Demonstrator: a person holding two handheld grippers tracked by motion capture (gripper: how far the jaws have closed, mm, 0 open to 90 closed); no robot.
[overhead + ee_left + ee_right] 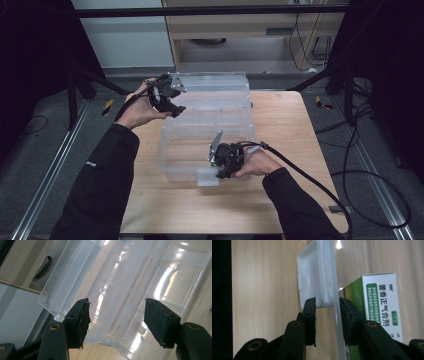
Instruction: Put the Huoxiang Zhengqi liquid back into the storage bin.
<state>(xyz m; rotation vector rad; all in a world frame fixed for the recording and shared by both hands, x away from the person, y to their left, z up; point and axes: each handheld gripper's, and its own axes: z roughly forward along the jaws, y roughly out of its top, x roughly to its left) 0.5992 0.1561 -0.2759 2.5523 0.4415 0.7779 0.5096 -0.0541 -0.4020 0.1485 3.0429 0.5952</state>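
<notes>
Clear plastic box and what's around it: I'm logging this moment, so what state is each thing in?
Clear plastic box: lid open, tipped back.
Front latch: between the right gripper's jaws.
Green and white carton: inside the box, behind the front wall.
Left gripper: open, at the lid's edge.
Right gripper: shut on the front latch.

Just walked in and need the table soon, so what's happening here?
A person is working a clear plastic storage box on the wooden table with two handheld grippers. The right gripper is closed on the box's front latch; a green and white carton sits inside. The left gripper hangs open over the raised lid.
</notes>
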